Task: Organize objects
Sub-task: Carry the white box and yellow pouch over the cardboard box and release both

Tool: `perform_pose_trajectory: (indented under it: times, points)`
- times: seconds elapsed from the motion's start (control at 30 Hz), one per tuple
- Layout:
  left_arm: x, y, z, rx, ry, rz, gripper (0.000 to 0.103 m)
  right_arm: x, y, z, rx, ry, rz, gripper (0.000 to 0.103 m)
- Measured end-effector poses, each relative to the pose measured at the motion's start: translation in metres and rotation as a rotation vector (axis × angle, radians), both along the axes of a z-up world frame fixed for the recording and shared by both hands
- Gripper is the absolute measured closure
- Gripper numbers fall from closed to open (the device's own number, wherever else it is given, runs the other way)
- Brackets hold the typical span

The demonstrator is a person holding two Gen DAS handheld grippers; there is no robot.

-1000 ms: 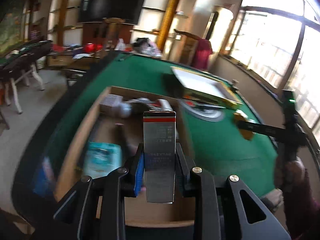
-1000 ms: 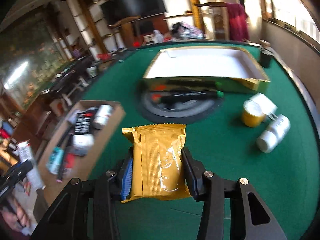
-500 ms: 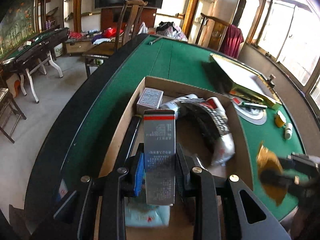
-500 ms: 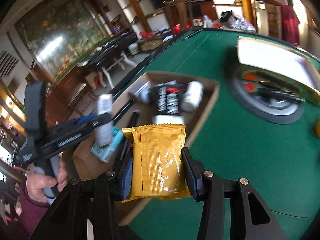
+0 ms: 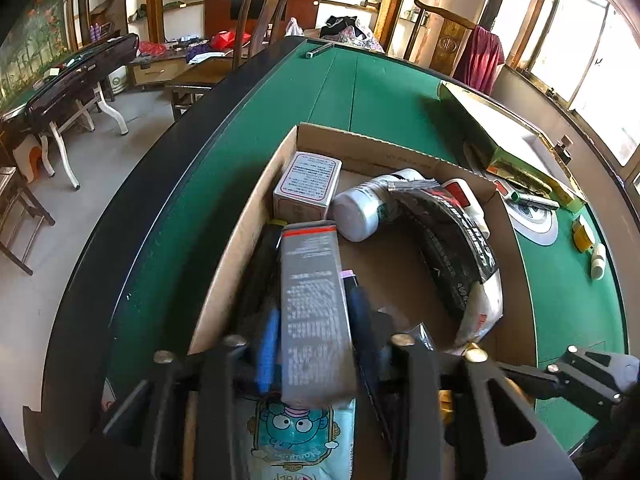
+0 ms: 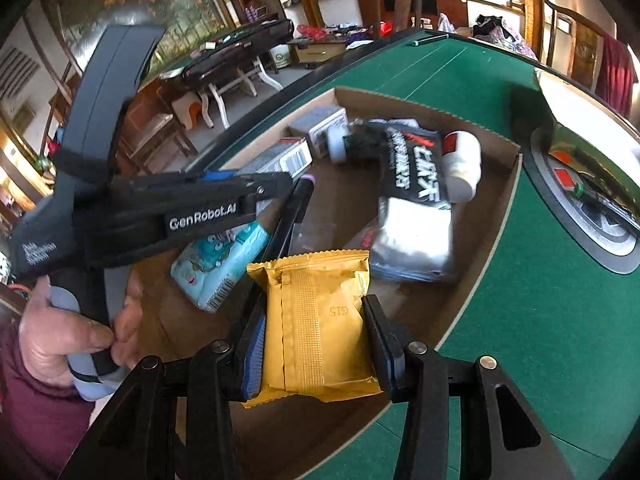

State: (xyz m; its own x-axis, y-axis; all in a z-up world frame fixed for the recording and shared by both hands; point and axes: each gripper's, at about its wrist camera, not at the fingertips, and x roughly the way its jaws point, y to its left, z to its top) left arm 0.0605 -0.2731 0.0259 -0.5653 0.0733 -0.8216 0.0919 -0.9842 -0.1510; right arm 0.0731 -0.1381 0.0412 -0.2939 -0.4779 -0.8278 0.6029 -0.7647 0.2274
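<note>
My left hand-held gripper (image 5: 314, 344) sits low in the middle of its own view, over a shallow cardboard box (image 5: 256, 200) that rests on the green worktop (image 5: 360, 88). Its jaws are opening around a long grey carton with a red stripe (image 5: 314, 304), which stands between them, slightly blurred; I cannot tell whether the pads are touching it. Under the carton, at the bottom of the frame, lies a pale blue packet with a cartoon face (image 5: 296, 436). Further up in the box are a small white carton with printed text (image 5: 308, 186), a silver-capped bottle (image 5: 362, 212) lying on its side, and a black and silver pouch (image 5: 460, 248) curving down the right side. In the right wrist view, my right hand-held gripper (image 6: 316, 344) is at the lower centre, closed on a gold foil packet (image 6: 316, 324) held upright over the near edge of the same box (image 6: 500, 208). The left hand-held gripper (image 6: 276, 188) reaches in from the left of that frame, held by a hand (image 6: 72, 328) in a dark red sleeve (image 6: 32, 412) at the lower left. A white bottle with a red label (image 6: 462, 164) lies in the box's upper right corner, beside the pouch (image 6: 416, 168). The blue packet (image 6: 224, 260) shows just left of the gold one.
</note>
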Motion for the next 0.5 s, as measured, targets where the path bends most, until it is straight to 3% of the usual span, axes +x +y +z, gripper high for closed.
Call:
perform_pose_trajectory:
  times: [0.1, 0.17, 0.37, 0.5]
  points:
    - [0.003, 0.000, 0.004, -0.002, 0.022, 0.011, 0.043, 0.002, -0.005, -0.004, 0.032, 0.035, -0.003, 0.054]
    - [0.007, -0.001, 0.007, -0.004, 0.038, 0.020, 0.039, 0.001, -0.007, -0.004, 0.055, 0.065, -0.011, 0.054]
    - [0.019, -0.006, 0.017, 0.034, 0.074, 0.036, 0.037, -0.006, -0.010, -0.003, 0.108, 0.126, -0.037, 0.054]
    - [0.030, -0.004, 0.025, 0.044, 0.105, 0.038, 0.037, -0.017, -0.012, -0.001, 0.099, 0.118, -0.049, 0.054]
